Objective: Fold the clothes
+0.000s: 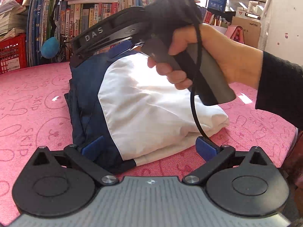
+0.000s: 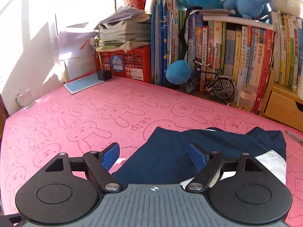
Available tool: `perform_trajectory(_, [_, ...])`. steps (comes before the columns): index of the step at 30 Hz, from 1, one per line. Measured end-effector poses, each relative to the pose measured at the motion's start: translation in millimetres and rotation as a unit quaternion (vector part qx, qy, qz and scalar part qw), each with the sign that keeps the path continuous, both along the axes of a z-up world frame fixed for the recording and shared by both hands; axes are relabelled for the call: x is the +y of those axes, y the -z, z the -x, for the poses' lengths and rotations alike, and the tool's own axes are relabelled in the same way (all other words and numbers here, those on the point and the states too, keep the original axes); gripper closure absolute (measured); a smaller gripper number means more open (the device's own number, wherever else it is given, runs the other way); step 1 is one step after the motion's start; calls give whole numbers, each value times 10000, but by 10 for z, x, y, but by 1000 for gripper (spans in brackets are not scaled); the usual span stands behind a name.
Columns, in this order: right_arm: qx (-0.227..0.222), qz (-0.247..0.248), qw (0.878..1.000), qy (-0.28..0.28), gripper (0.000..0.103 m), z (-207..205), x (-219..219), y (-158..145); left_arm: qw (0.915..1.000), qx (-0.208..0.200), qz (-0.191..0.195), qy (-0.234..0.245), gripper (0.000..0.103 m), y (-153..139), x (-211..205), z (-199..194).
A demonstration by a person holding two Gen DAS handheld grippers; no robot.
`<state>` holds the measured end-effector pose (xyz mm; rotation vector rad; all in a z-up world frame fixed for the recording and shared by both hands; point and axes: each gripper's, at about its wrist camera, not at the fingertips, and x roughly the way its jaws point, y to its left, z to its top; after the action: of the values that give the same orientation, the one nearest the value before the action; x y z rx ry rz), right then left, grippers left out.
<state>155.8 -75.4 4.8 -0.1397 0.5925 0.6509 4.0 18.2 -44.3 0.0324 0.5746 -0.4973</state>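
Observation:
A folded navy and white garment point(image 1: 144, 102) lies on the pink rabbit-print mat point(image 1: 32, 102). My left gripper point(image 1: 149, 147) stands open at the garment's near edge. Its left pad rests by the navy part and its right pad sits beside the white fold. A hand point(image 1: 223, 56) holds the right tool over the far end of the garment. In the right wrist view my right gripper point(image 2: 154, 156) is open just above the navy cloth point(image 2: 170, 151), and nothing is pinched between its pads.
Upright books point(image 2: 236, 56), a red crate point(image 2: 130, 62) under stacked papers, blue plush toys point(image 2: 246, 1) and a model bicycle point(image 2: 212, 83) line the mat's far edge. A wooden drawer point(image 2: 282, 107) stands at the right. A blue booklet point(image 2: 83, 84) lies at the far left.

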Motion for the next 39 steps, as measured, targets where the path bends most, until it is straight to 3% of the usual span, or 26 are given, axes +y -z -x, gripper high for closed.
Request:
perform_trajectory(4, [-58,71,9999,56,17,636,-551,7,9995,38,-297,-113,0,24,-55,216])
perform_trajectory(6, [35,259,9995,156,16,936,-807,149,9987,66,-470,-184,0,38,-78,312])
perform_trajectory(11, [118,868,9946,555,12,1423,-1205,500,9978,261,-483,-380,0,8,-33,428])
perform_trajectory(15, [338,506,9940,905,12,1546,-1456,578,9976,482,67,-495,0,-142,166,427])
perform_trajectory(17, [306,423,9925,1106,12,1576,-1516,570,9974,384,326,-522,0,-271,257,407])
perform_trajectory(23, [113,-308,9917,1240,10,1616,-1615,404,9967,42,217,-781,0,-461,263,171])
perform_trajectory(28, [-187,-214,9923,1209,2,1493,-1522,346,9953,447,332,-786,0,-368,275,-172])
perform_trajectory(32, [-17,-161,9921,1241,2,1356,-1485,475,9879,1194,-16,-993,0,-178,306,-248])
perform_trajectory(36, [221,-217,9945,997,1,1446,-1467,589,9884,1165,-292,-933,0,-105,270,24])
perform_trajectory(39, [207,208,9956,887,0,1577,-1372,671,9860,1126,-719,-999,0,-91,134,120])
